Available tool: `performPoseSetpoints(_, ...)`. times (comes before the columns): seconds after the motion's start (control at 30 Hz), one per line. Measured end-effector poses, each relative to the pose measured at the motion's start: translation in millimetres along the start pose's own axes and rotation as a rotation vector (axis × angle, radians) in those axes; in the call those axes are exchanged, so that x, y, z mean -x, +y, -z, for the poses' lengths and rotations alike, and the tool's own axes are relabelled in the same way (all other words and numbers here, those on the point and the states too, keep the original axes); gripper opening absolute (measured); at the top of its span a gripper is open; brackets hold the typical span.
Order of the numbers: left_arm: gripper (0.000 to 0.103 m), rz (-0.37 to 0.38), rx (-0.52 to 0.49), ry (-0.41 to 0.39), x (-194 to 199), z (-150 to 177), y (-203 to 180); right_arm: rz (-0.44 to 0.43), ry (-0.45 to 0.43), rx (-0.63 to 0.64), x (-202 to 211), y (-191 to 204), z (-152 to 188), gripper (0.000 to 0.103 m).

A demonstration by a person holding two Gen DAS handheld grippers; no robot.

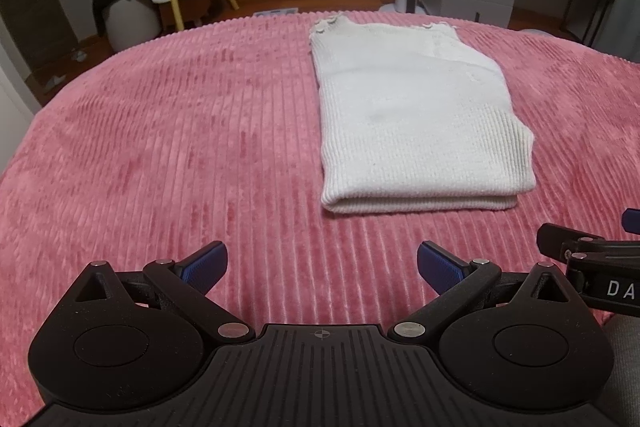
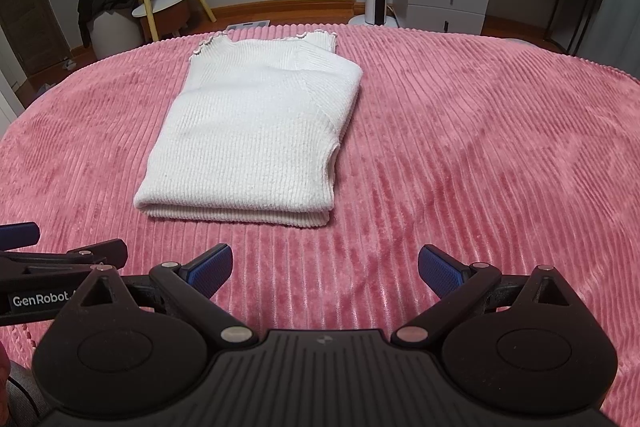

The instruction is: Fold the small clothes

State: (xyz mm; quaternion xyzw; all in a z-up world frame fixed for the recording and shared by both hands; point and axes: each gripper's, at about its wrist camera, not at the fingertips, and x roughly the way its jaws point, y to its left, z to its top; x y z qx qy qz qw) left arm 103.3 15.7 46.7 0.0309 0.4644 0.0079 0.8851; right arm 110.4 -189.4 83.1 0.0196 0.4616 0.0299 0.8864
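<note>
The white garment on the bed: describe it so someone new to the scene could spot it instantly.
Start at the pink ribbed bedspread that fills both views. Ahead of the two open grippers lies a cream ribbed knit top, folded into a neat rectangle, folded edge nearest, frilled hem at the far end. It is the only pale item on the bedspread.

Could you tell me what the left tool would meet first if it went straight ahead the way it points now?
Probably bare pink bedspread: the open left tool aims just left of the folded white sweater, though depth is hard to judge.
</note>
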Motion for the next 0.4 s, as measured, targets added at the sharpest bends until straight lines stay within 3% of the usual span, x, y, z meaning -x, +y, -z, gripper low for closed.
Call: performPoseSetpoints(0.4, 0.103, -0.002, -0.023, -0.002, -0.5, 2.8, -3.0, -0.001, -0.002, -0.005, 0.5, -0.6, 1.1, 0.099)
